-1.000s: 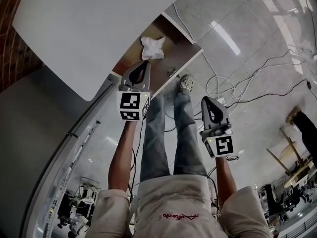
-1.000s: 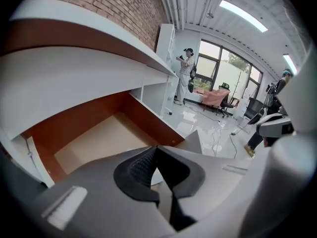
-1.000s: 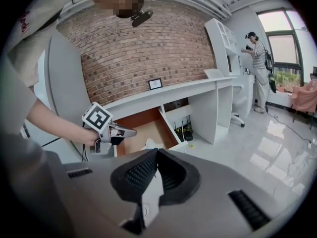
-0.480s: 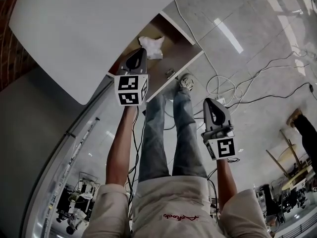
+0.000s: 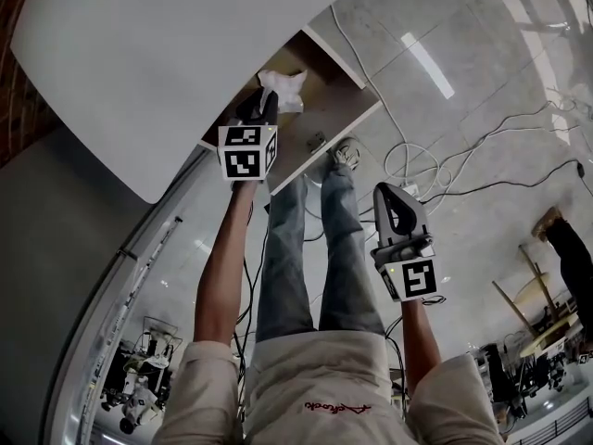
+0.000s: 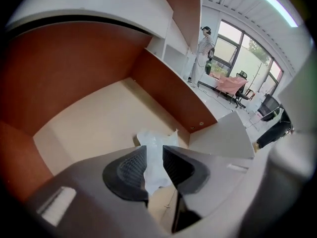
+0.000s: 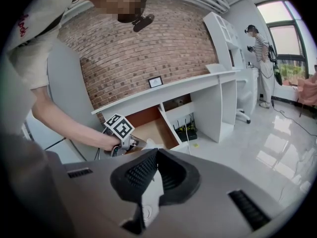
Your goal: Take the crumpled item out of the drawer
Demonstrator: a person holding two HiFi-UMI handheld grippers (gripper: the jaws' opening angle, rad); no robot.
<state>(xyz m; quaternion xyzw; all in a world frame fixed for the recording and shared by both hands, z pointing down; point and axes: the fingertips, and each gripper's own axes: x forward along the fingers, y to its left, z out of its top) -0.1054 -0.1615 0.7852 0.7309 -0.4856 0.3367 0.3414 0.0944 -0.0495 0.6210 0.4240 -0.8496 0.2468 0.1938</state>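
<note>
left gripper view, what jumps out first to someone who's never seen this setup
The crumpled white item lies on the pale bottom of the open drawer, right in the gap between the left gripper's parted fingers. In the head view that gripper reaches under the white desktop into the drawer, while the right gripper hangs back over the glossy floor, fingers together.

A white table (image 7: 198,85) runs along a red brick wall (image 7: 148,48), tall white shelves (image 7: 223,33) at its far end. Cables (image 5: 408,160) trail across the glossy pale floor (image 5: 463,44); large windows (image 6: 233,53) admit daylight.
</note>
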